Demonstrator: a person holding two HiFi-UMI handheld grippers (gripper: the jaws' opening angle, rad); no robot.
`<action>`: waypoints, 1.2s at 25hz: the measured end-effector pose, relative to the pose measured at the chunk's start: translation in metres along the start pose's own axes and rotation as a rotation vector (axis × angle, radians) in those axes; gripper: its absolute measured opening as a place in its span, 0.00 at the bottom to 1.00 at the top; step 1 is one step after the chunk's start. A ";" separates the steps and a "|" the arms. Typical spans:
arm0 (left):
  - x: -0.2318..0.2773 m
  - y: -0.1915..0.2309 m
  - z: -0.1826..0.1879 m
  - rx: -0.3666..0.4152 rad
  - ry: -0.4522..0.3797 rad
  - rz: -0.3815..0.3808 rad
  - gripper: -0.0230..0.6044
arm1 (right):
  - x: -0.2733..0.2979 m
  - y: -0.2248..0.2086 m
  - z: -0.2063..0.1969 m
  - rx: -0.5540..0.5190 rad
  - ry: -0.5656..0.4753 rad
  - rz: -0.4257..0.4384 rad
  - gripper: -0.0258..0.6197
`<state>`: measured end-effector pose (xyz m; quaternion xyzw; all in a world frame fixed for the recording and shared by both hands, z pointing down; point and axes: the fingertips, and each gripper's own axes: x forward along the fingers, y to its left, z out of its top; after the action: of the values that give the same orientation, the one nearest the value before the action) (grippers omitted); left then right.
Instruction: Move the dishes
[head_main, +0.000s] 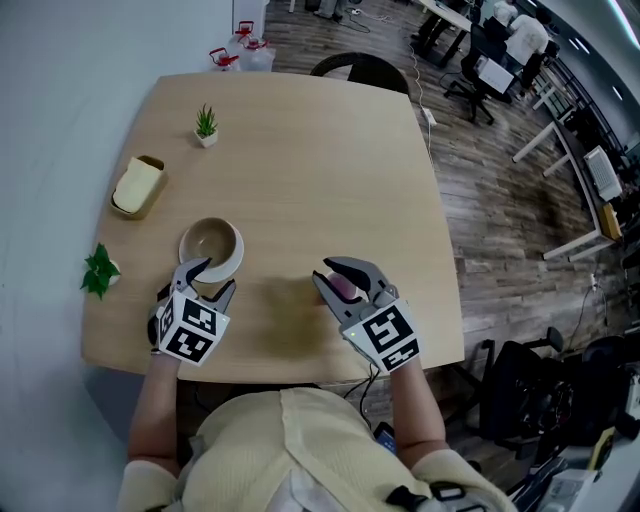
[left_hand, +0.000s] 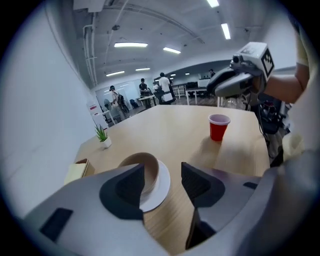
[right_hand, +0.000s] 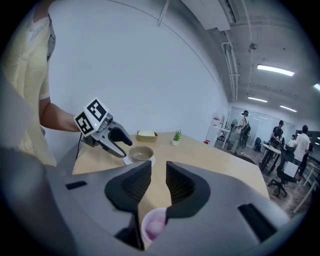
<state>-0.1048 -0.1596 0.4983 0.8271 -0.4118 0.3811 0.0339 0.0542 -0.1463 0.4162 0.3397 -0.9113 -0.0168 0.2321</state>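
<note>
A tan bowl (head_main: 210, 243) sits on a white plate (head_main: 227, 270) at the near left of the wooden table (head_main: 320, 160). My left gripper (head_main: 213, 280) is open just short of the plate's near rim. In the left gripper view its jaws frame the bowl (left_hand: 147, 170) and plate (left_hand: 159, 189), with nothing between the pads. A red cup (left_hand: 218, 127) stands upright on the table to the right. My right gripper (head_main: 325, 273) hovers above it, open, with an empty gap. In the right gripper view the cup (right_hand: 153, 226) shows below the jaws, not between them.
A small potted plant (head_main: 206, 125) stands at the far left. A tan box with a yellow sponge (head_main: 138, 186) lies by the left edge, and another green plant (head_main: 99, 270) sits nearer. A dark chair (head_main: 362, 70) is behind the table. People stand far off in the room.
</note>
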 end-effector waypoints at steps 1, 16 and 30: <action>0.002 -0.001 -0.002 0.035 0.029 -0.001 0.41 | -0.002 0.000 0.001 0.016 -0.010 -0.004 0.20; 0.040 0.005 -0.029 0.309 0.217 -0.050 0.31 | 0.005 0.024 -0.005 0.169 -0.029 -0.002 0.13; 0.060 0.012 -0.047 0.501 0.256 -0.045 0.19 | 0.004 0.031 -0.010 0.183 -0.016 0.009 0.13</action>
<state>-0.1194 -0.1890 0.5679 0.7638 -0.2785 0.5715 -0.1116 0.0365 -0.1239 0.4326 0.3552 -0.9123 0.0650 0.1929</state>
